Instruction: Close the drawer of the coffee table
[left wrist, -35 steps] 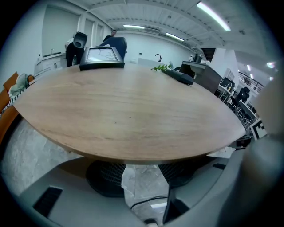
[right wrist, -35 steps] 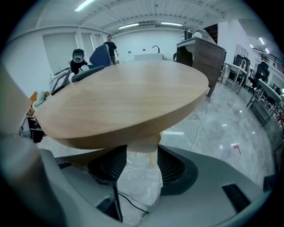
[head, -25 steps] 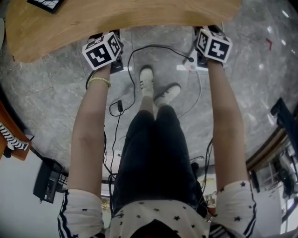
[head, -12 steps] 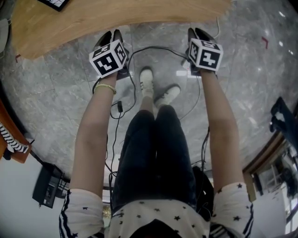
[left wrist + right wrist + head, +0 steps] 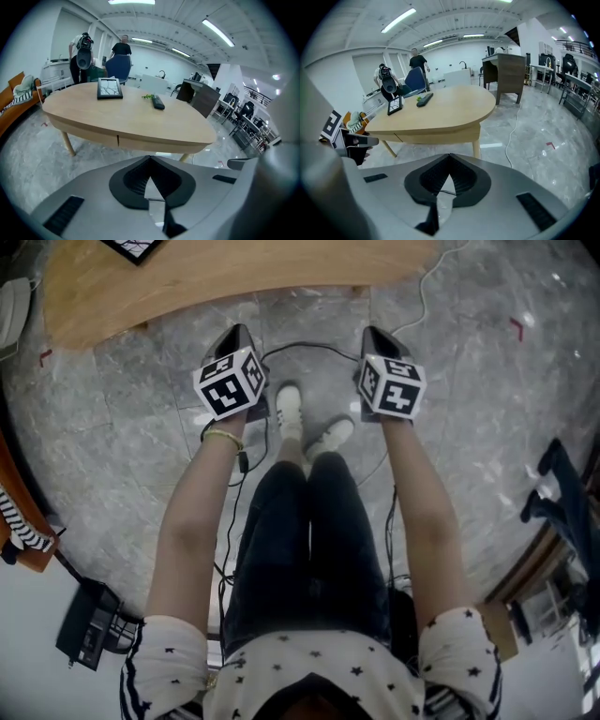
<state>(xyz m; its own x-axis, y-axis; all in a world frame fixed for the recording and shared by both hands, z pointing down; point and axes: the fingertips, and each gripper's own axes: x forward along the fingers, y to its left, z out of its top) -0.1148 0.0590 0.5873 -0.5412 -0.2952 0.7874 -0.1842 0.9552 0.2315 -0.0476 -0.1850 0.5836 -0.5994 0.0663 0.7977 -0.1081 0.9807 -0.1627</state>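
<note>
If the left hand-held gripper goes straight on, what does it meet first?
Probably the drawer front in the coffee table's edge; possibly the floor just short of it, depth is unclear.

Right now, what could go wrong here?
You could trip: a black cable loops on the floor just in front of the shoes. A white cable also trails across the floor beside the table, so a step that way might snag it.

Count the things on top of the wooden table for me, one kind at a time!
Black frame: 1
Black remote: 1
Small green thing: 1
Total: 3
</note>
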